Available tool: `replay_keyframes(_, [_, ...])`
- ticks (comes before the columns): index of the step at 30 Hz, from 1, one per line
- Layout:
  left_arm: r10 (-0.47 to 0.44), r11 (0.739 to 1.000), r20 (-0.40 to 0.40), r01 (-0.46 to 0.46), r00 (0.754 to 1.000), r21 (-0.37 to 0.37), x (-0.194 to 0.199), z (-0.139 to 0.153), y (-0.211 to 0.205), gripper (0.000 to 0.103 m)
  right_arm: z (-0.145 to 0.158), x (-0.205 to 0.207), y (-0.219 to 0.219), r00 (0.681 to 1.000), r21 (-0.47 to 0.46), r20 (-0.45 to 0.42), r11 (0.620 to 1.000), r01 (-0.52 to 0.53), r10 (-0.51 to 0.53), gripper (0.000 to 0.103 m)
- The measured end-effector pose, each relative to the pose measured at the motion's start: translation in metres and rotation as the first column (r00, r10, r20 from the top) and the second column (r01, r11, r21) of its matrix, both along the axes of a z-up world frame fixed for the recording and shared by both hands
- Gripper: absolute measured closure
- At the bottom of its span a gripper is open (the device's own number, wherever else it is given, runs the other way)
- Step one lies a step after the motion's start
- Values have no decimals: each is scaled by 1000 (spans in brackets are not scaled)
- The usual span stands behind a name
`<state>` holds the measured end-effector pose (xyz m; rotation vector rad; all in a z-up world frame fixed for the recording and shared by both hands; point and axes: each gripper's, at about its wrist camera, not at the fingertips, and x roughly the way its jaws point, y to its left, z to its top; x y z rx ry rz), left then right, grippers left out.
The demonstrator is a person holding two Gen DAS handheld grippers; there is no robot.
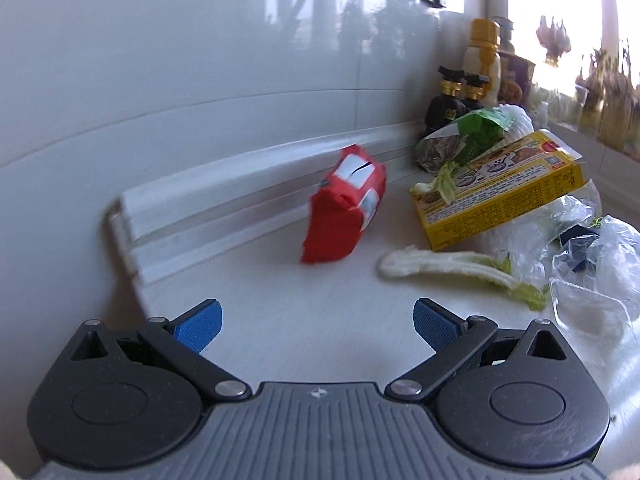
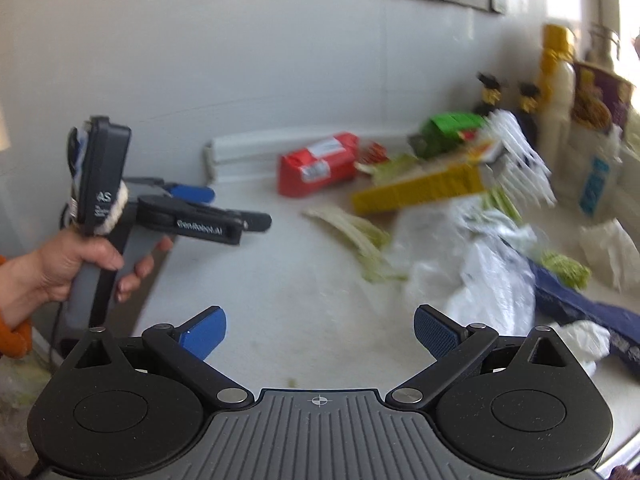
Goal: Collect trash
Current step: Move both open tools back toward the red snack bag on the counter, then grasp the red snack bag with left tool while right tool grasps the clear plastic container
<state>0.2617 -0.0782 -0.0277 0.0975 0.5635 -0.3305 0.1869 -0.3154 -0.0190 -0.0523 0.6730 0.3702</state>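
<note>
A torn red carton point(image 1: 344, 208) lies on the white counter near the wall, ahead of my open, empty left gripper point(image 1: 318, 326). A yellow box point(image 1: 496, 192), a green packet point(image 1: 464, 136), a cabbage stalk point(image 1: 460, 272) and crumpled clear plastic point(image 1: 592, 264) lie to its right. In the right wrist view my right gripper point(image 2: 320, 334) is open and empty above the counter. The red carton point(image 2: 318, 164), yellow box point(image 2: 420, 192), cabbage stalk point(image 2: 356, 240) and white plastic bag point(image 2: 480, 268) lie ahead. The left gripper point(image 2: 236, 210) is held at the left.
Sauce bottles point(image 1: 468, 88) stand against the wall at the back right, also in the right wrist view point(image 2: 556, 92). A white moulding strip point(image 1: 240, 200) runs along the wall. A dark blue cloth point(image 2: 580, 300) lies at right. The counter's left edge point(image 2: 160, 264) drops off.
</note>
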Motion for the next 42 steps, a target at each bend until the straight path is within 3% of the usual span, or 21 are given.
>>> replay_keyframes(3, [-25, 999, 11, 25, 1000, 25, 10, -1, -13, 2, -5, 5, -7, 999, 19, -22, 999, 29, -28, 2])
replay_keyframes(5, [-39, 996, -15, 40, 999, 82, 18, -1, -22, 9, -9, 7, -9, 999, 28, -34, 999, 35, -34, 2])
replay_keyframes(11, [-61, 978, -5, 61, 998, 202, 29, 5, -37, 11, -19, 14, -8, 997, 27, -66, 999, 44, -42, 4])
replay_keyframes(15, [-71, 986, -3, 71, 997, 148, 37, 7, -37, 16, -22, 15, -1, 997, 23, -79, 1000, 19, -17, 7])
replay_keyframes(19, [-50, 998, -36, 51, 998, 30, 48, 5, -29, 22, -24, 13, 8, 996, 21, -79, 999, -41, 43, 11])
replay_keyframes(22, [-52, 998, -51, 50, 997, -37, 49, 5, -23, 34, -26, 15, 14, 995, 13, -88, 999, -50, 51, 13])
replay_keyframes(24, [-37, 999, -56, 35, 998, -40, 48, 4, -21, 49, -28, 17, 19, 996, 1, -78, 999, -45, 45, 13])
replay_keyframes(29, [-24, 998, -63, 21, 998, -60, 50, 5, -20, 57, -30, 18, 23, 997, 4, -61, 999, -48, 48, 18])
replay_keyframes(35, [-10, 998, -54, 7, 998, -57, 50, 7, -22, 59, -28, 21, 20, 999, 19, -46, 1000, -6, 7, 43])
replay_keyframes(38, [-5, 999, -51, 2, 999, -55, 49, 7, -22, 60, -27, 22, 18, 999, 23, -41, 1000, 12, -11, 62])
replay_keyframes(42, [-9, 998, -53, 5, 999, -70, 47, 8, -21, 61, -27, 23, 18, 999, 31, -43, 999, 18, -17, 65])
